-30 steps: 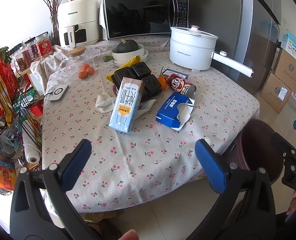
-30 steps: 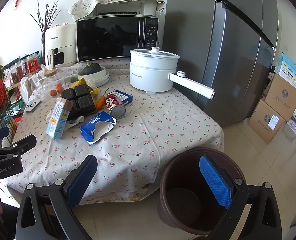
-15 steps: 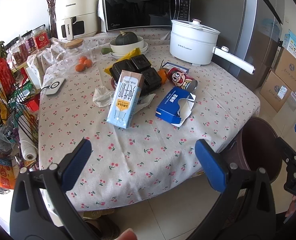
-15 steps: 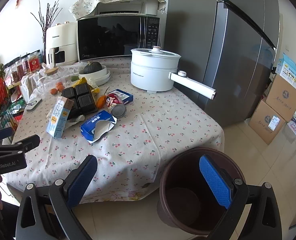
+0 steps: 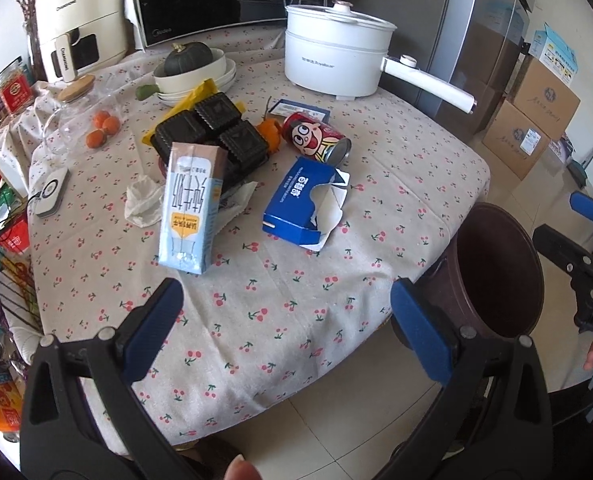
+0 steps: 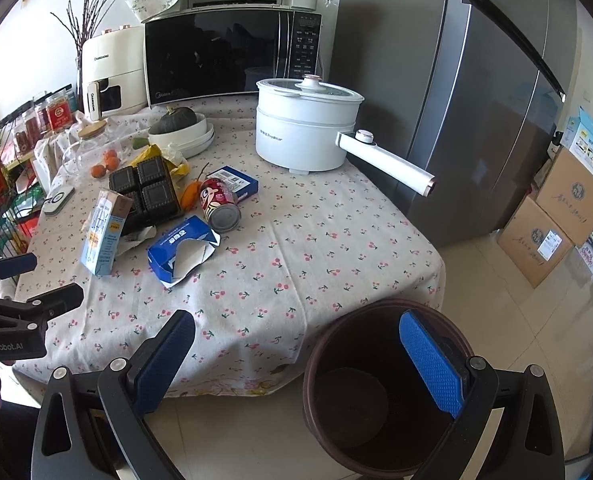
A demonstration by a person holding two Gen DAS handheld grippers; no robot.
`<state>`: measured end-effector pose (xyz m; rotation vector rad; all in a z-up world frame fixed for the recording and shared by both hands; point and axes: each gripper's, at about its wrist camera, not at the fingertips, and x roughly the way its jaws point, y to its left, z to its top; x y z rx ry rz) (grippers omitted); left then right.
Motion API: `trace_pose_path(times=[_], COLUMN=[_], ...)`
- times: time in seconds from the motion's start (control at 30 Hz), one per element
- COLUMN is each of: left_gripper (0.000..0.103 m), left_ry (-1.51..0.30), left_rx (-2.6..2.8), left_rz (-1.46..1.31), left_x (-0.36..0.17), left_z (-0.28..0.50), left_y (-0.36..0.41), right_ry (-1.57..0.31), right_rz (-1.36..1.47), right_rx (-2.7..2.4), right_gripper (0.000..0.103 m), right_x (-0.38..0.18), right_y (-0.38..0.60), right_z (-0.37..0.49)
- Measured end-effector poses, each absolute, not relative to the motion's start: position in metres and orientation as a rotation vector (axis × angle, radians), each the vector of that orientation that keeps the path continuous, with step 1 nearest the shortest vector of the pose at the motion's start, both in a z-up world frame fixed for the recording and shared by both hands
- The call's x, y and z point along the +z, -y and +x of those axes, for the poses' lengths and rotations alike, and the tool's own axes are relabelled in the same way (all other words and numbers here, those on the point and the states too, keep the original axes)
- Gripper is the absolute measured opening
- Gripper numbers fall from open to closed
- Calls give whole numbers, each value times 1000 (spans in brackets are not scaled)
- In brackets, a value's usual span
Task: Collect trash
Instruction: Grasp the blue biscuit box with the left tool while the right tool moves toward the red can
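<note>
Milk carton (image 5: 190, 208) nearer left gripper (image 5: 286, 330) now

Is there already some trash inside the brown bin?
No, the right wrist view looks straight into the bin and shows only its bare bottom, with nothing lying in it.

Beside one white pot (image 5: 336, 60): one milk carton (image 5: 190, 208), one blue box (image 5: 300, 204), one can (image 5: 316, 140), three oranges (image 5: 102, 128), one bin (image 6: 384, 392).
</note>
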<state>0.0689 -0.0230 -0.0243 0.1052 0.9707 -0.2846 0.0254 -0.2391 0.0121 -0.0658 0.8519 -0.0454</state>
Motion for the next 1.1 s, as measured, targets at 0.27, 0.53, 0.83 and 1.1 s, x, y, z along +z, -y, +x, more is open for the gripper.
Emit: trace_pose_path(times=[0.27,0.53,0.83,1.1], left_gripper=[103,103,91,71], left_ry=[-988,-1137,-1128,-1108], left_rx=[-322,-339,-307,-346], left_rz=[173,236,165,93], left_x=[-60,-103,-110,-95], left_z=[123,178,204,203], left_y=[41,65,77,63], right_ry=[-965,-1016,-1091,-1100], right_rz=[-31,-90,-1,-3], right_rx=[-27,-25,-37,-87], right_gripper=[103,103,103,103], right_x=[-21,-42,-58,-65], right_y=[259,271,294,304], right_z=[67,88,91,89])
